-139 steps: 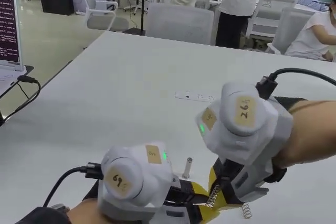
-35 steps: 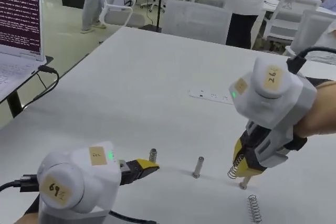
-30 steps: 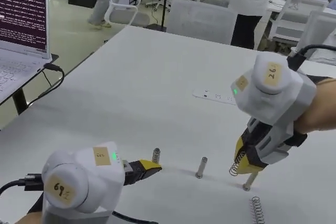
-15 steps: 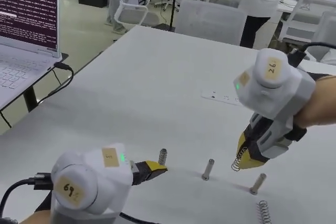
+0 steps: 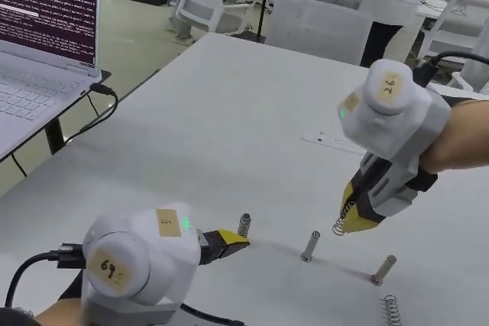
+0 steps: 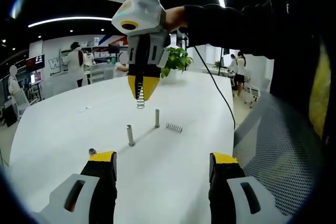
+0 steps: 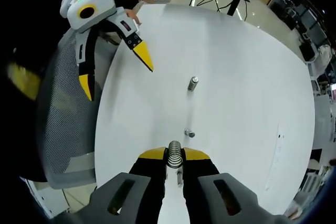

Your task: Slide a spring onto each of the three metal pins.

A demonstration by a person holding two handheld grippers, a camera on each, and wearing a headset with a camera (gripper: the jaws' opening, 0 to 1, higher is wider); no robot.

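Workbench [image 5: 229, 104]: white top, with three upright metal pins standing in a row near the front edge.

Left gripper [image 5: 225, 240]: low over the bench, jaws spread wide with nothing between them; its own view shows the two yellow tips [image 6: 164, 157] well apart. One tip lies just beside the first pin.

First pin [image 5: 244, 224]: upright, with a fitted spring [image 5: 244, 223] coiled around it; also seen in the right gripper view [image 7: 193, 83].

Middle pin [image 5: 310, 246]: upright, bare.

End pin [image 5: 383, 269]: tilted slightly in the head view, bare.

Right gripper [image 5: 354, 221]: raised above the bench, jaws closed on the upper end of the held spring [image 5: 341, 221]. In its own view the coil [image 7: 175, 158] sits pinched between the yellow tips. In the left gripper view the spring [image 6: 140, 97] hangs down from the tips, clear of the pins below.

Loose spring [image 5: 391, 309]: lying flat on the bench, near the end pin.

Laptop [image 5: 38, 28]: open, on a side stand left of the bench.
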